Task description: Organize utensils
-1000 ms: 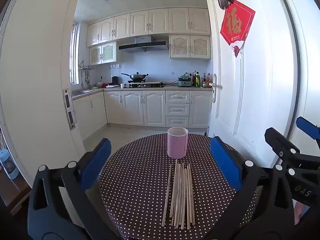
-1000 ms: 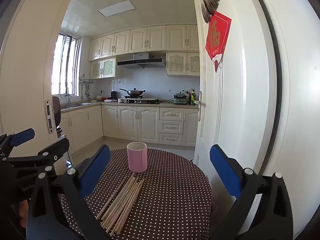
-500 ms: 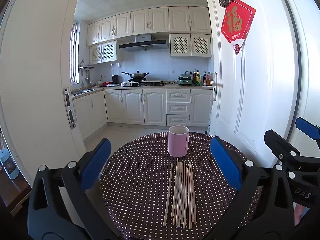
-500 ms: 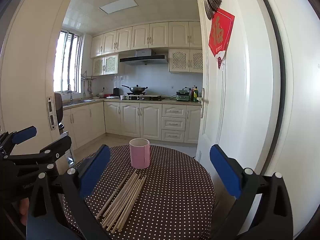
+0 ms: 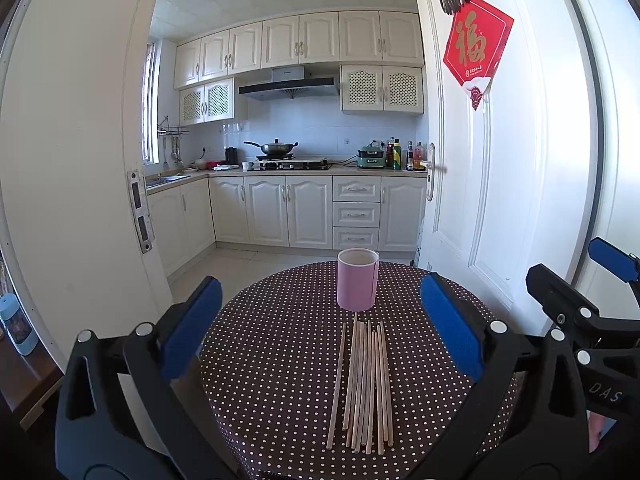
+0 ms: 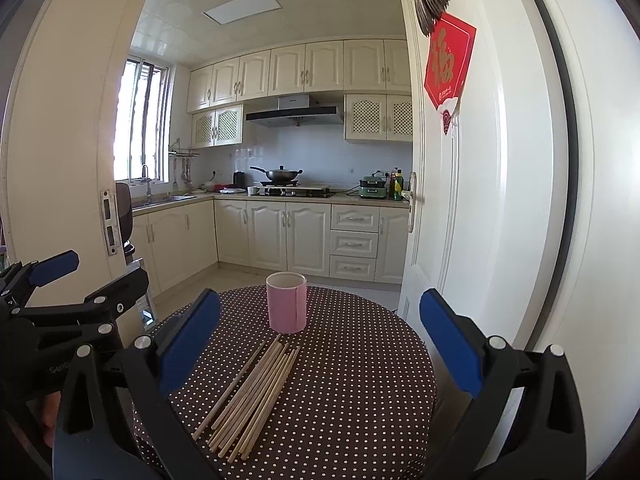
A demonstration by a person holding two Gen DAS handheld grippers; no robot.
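Several wooden chopsticks [image 5: 366, 386] lie side by side on a round table with a dark polka-dot cloth [image 5: 272, 360]. A pink cup [image 5: 357, 279] stands upright just beyond their far ends. My left gripper [image 5: 320, 328] is open and empty, held above the near part of the table. In the right wrist view the chopsticks [image 6: 254, 394] lie left of centre and the cup [image 6: 287, 303] stands behind them. My right gripper [image 6: 320, 340] is open and empty, to the right of the left gripper [image 6: 60, 300].
A white open door [image 5: 480, 160] stands close on the right of the table, a door frame [image 5: 80, 160] on the left. A kitchen with cabinets [image 5: 300, 212] lies behind. The table cloth edge [image 6: 420, 360] drops off to the right.
Both grippers have tilted or lowered slightly, so the cup and chopsticks sit a little lower in both views. Nothing was taken hold of.
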